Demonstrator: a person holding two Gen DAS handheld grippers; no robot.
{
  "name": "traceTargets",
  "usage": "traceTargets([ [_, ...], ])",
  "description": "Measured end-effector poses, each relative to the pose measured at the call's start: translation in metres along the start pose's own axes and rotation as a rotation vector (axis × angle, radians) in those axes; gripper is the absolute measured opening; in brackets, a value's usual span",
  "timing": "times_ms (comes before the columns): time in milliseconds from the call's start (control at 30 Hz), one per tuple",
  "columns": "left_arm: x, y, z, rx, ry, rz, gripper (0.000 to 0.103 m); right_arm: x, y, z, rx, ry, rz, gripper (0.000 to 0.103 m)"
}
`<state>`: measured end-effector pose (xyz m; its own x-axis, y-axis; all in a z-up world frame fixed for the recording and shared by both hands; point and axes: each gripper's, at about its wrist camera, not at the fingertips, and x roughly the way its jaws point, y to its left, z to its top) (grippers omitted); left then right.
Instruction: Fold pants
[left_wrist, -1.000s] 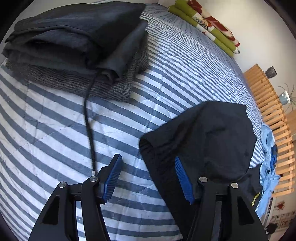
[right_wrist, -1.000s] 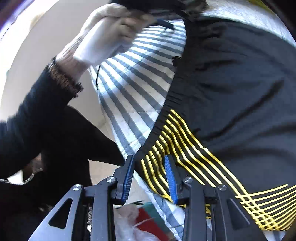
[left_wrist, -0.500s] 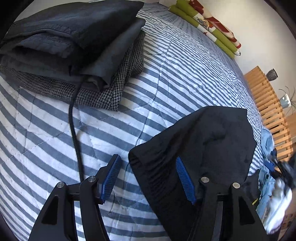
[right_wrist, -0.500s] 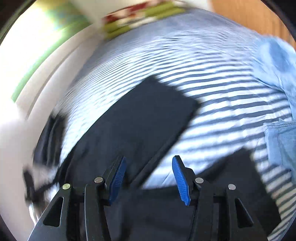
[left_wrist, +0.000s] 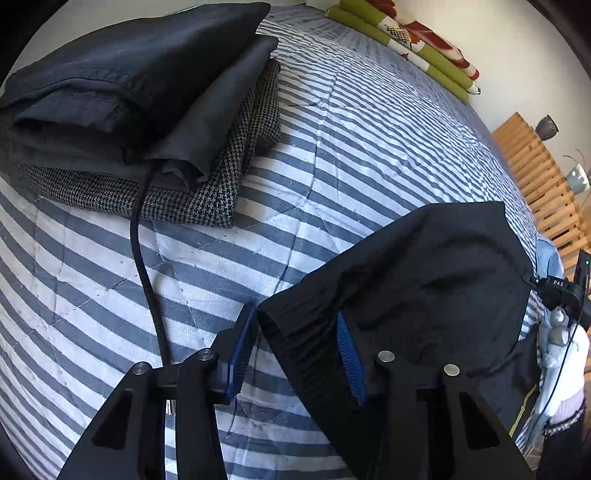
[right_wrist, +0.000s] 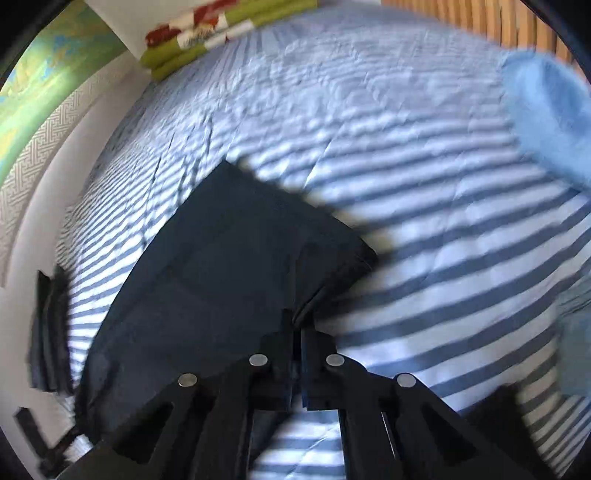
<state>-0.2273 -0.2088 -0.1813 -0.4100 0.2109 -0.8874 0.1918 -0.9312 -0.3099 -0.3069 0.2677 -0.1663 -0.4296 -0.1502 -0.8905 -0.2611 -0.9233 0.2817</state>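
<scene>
Our left gripper (left_wrist: 295, 350) has just been closing, its blue pads straddling the waistband of the black fabric pants (left_wrist: 424, 288), not yet pressing. Our right gripper (right_wrist: 297, 332) is clenched on their edge (right_wrist: 221, 258) over the blue-and-white striped quilt (right_wrist: 406, 147).

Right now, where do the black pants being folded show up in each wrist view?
Left wrist: black pants lower right, waistband corner between the left fingers.
Right wrist: pants lower left of centre, an edge pinched at the closed right fingers.
Shared landmark: green floral cushion at the bed's far end.
</scene>
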Motion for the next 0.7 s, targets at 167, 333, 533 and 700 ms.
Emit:
traceTargets([
  [167, -0.031, -0.009, -0.018, 0.073, -0.029, 0.013, 0.048, -0.028, -0.025, -0.013, 0.070, 0.037, 0.095, 0.024],
  [333, -0.085, -0.034, -0.082, 0.153, -0.037, -0.090, 0.061, -0.087, -0.060, -0.064, 0.056, 0.028, 0.092, 0.029],
  [533, -0.105, -0.070, -0.198, 0.212, 0.120, -0.186, 0.061, -0.124, -0.134, -0.136, 0.170, 0.055, 0.074, 0.030],
  [700, -0.102, -0.095, -0.262, 0.263, 0.181, -0.155, 0.061, -0.132, -0.177, -0.166, 0.233, 0.077, 0.071, 0.031],
])
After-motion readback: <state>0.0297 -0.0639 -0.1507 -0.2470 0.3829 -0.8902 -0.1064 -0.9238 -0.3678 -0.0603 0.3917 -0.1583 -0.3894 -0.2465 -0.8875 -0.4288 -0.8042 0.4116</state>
